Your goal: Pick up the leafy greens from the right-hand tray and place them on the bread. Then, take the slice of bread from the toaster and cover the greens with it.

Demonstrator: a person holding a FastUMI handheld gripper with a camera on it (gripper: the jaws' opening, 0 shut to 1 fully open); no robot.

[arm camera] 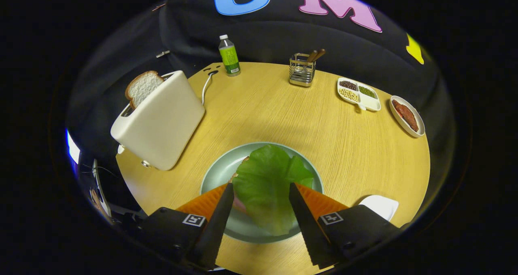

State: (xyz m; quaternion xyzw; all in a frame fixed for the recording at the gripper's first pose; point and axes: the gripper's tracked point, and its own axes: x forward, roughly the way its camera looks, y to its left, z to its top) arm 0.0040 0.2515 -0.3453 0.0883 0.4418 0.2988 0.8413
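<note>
- Gripper view: the gripper [261,188] hangs over the green plate [214,174], which sits in the middle of the round wooden surface [323,141].
- The fingers [221,210] are spread apart, one on each side of the leafy greens [265,182]. They do not look like they pinch the leaf, so the greens seem let go.
- The greens lie on the plate. A small bit of bread [244,160] peeks out from under the leaf, on the toaster side of the plate.
- The toaster [162,121] stands beyond the plate, off to the left. A slice of bread [142,88] sticks up out of its slot.
- I think the greens part is done and the toaster slice comes next.
- To do it well, lift the fingers straight up from the plate so the leaf does not get dragged off.
- Then come at the slice from above and close on its flat sides, softly, so it does not crumble.
- Far past the plate stand a bottle [229,56] and a metal holder [302,69].
</note>
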